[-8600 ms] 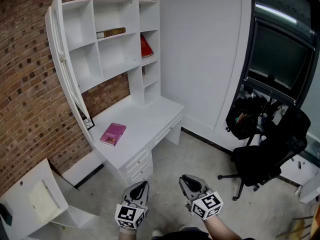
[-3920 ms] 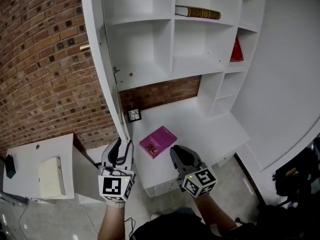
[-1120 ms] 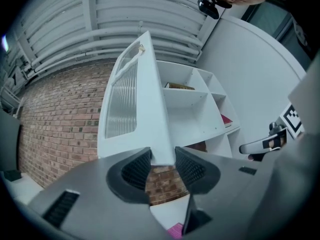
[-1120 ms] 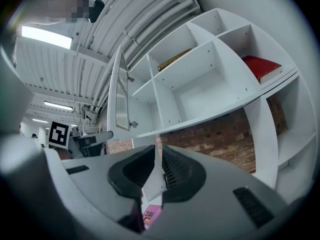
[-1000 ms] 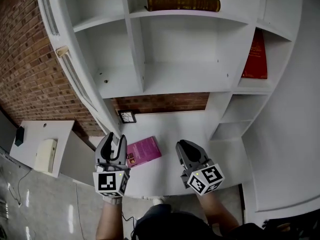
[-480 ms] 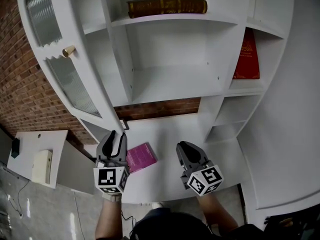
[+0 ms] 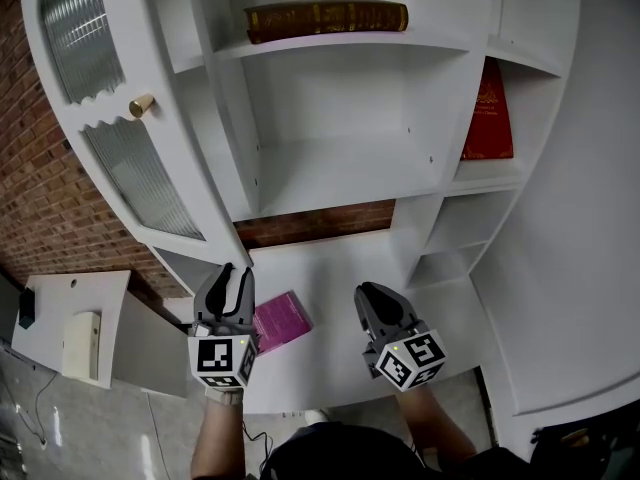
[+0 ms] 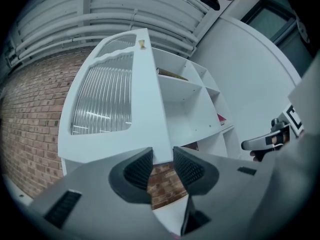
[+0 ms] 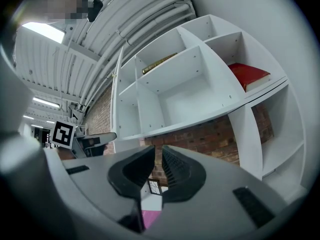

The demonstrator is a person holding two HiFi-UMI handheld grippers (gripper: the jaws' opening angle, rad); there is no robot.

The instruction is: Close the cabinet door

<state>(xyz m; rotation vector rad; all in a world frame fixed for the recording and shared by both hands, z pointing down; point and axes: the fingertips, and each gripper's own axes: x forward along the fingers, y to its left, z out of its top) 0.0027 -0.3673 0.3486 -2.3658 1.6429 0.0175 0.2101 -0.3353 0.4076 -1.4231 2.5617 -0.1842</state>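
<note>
The white cabinet door point(image 7: 150, 183), with ribbed glass panels and a gold knob point(image 7: 141, 105), stands partly swung out from the open shelf cabinet point(image 7: 340, 168). My left gripper point(image 7: 233, 273) sits at the door's lower free corner. In the left gripper view the door point(image 8: 115, 109) has its bottom edge between the jaws of the left gripper point(image 8: 162, 166), which are closing around it with a sliver of room left. My right gripper point(image 7: 372, 293) hovers over the desk point(image 7: 340, 268), jaws almost together and holding nothing. The right gripper point(image 9: 159, 166) faces the shelves.
A brown book point(image 7: 325, 18) lies on the top shelf and a red book point(image 7: 488, 113) leans in the right compartment. A pink book point(image 7: 280, 320) lies on the desk between my grippers. A brick wall point(image 7: 40, 198) and a low white side unit point(image 7: 70, 318) are at the left.
The door has swung rightward toward the cabinet, showing more of its glass face. My left gripper moved with its lower corner. The right gripper shifted only slightly.
</note>
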